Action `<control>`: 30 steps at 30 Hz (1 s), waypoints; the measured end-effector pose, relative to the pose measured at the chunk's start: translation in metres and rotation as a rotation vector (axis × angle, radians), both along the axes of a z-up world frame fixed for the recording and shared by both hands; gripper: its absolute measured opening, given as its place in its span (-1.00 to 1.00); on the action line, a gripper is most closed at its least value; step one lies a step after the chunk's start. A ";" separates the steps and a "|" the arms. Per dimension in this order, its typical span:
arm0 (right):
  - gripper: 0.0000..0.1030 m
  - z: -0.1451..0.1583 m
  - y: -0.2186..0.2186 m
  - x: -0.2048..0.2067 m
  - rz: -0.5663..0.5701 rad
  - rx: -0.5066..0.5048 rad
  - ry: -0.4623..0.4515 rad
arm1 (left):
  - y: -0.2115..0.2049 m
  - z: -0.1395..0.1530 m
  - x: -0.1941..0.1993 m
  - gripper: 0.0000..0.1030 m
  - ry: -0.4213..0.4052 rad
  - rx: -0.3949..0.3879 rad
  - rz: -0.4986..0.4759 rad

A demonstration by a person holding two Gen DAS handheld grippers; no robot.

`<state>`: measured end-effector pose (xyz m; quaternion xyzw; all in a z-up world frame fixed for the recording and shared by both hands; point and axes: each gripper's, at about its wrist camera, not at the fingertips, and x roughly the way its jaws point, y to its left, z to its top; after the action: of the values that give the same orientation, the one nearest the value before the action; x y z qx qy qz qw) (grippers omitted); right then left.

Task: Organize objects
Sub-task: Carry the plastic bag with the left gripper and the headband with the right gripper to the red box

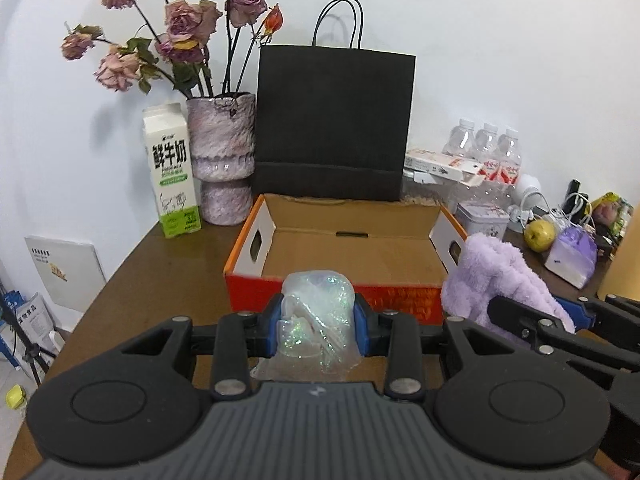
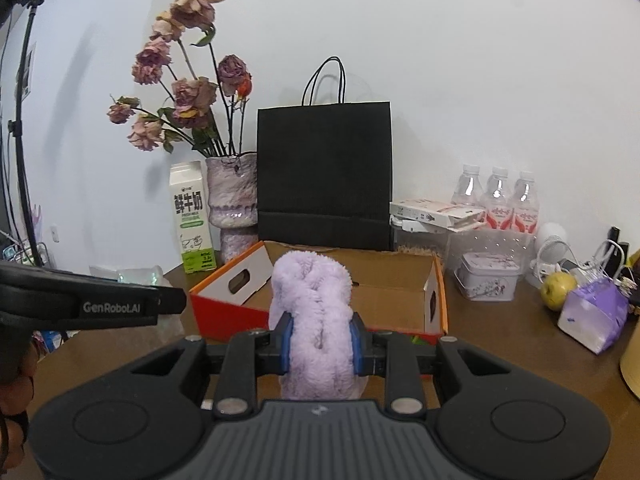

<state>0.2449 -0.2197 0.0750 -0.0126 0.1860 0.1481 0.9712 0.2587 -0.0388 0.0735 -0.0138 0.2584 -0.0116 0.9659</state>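
My left gripper (image 1: 318,330) is shut on a clear plastic bag of glittery bits (image 1: 318,312), held just in front of the near wall of an open red-and-orange cardboard box (image 1: 256,280). My right gripper (image 2: 322,340) is shut on a fluffy lilac plush item (image 2: 316,308), held before the same box (image 2: 224,316). The plush (image 1: 496,276) and the right gripper also show at the right of the left wrist view. The box floor looks bare.
Behind the box stand a black paper bag (image 1: 332,120), a vase of dried roses (image 1: 222,160) and a milk carton (image 1: 172,172). At the right are water bottles (image 1: 484,148), a tin (image 1: 482,220), a green-yellow fruit (image 1: 540,236) and a purple pouch (image 1: 572,256). The table's left edge (image 1: 100,292) drops to the floor.
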 end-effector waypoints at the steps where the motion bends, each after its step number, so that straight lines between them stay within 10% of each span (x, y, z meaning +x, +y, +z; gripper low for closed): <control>1: -0.50 0.001 0.001 0.008 -0.005 -0.008 0.001 | 0.000 0.002 0.009 -0.31 0.000 0.003 0.003; 26: -0.47 -0.042 0.028 0.208 -0.025 -0.106 0.211 | 0.006 -0.044 0.202 -0.31 0.171 0.030 0.091; 30: -0.05 -0.053 0.028 0.222 -0.043 -0.106 0.240 | 0.005 -0.052 0.215 0.26 0.167 0.033 0.101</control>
<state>0.4665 -0.1918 0.0221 -0.0421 0.3087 0.1175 0.9429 0.4736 -0.0340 0.0213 -0.0120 0.3373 0.0424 0.9404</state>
